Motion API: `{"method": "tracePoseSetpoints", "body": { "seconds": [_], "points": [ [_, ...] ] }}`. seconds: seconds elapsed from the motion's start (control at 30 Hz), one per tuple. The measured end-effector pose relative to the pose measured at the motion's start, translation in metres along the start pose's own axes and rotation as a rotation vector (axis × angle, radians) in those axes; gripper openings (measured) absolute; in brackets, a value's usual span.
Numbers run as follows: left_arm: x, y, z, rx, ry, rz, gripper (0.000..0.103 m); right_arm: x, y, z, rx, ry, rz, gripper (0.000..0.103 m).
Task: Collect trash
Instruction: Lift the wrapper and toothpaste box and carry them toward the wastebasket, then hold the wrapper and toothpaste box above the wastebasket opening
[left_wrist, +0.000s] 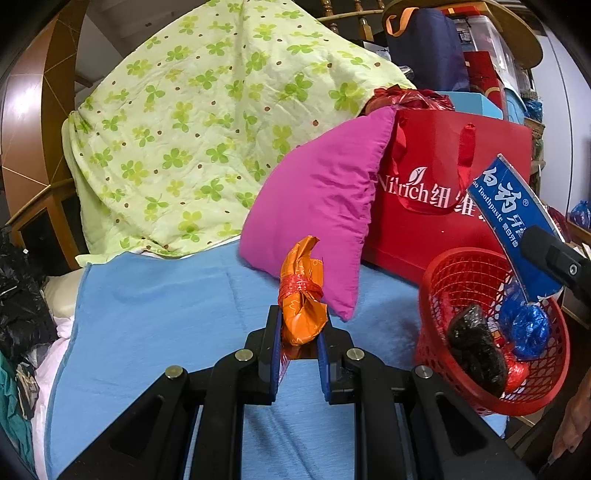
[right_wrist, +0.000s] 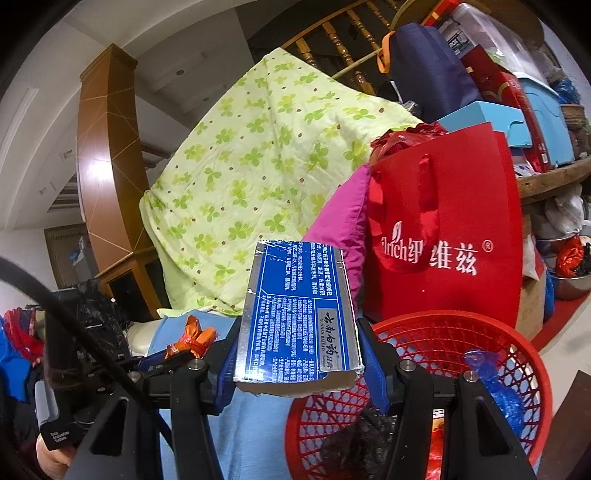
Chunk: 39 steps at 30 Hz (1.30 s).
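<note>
Red basket (right_wrist: 443, 332) rim cut off.

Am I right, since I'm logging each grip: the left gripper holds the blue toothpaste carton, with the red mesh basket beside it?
No. The left gripper holds a crumpled orange wrapper; the left wrist view shows this. The red mesh basket does sit beside it.

A green clover-print quilt (left_wrist: 207, 122) drapes high behind a magenta pillow (left_wrist: 317, 206), which leans against a red gift bag (left_wrist: 436, 236) on blue bedding (left_wrist: 155, 317).
</note>
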<state>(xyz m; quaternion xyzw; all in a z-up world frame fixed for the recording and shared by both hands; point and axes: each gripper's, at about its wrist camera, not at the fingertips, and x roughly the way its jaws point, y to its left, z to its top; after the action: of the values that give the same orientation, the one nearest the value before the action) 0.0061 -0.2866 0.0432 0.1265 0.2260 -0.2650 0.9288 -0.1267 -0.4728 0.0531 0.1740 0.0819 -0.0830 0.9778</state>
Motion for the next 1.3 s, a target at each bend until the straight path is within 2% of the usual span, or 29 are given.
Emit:
{"method": "tracePoseSetpoints", "body": {
  "seconds": [0.57,1.3],
  "points": [
    [-0.005,-0.056,0.011,0.077,-0.003,-0.047,0.018,-0.021,-0.045,0.011,0.087,-0.048,-0.029,0.060],
    [-0.021,-0.105,0.023,0.159,-0.020,-0.081,0.019,-0.046,-0.075,0.014,0.164,-0.092,-0.064,0.060]
  ]
}}
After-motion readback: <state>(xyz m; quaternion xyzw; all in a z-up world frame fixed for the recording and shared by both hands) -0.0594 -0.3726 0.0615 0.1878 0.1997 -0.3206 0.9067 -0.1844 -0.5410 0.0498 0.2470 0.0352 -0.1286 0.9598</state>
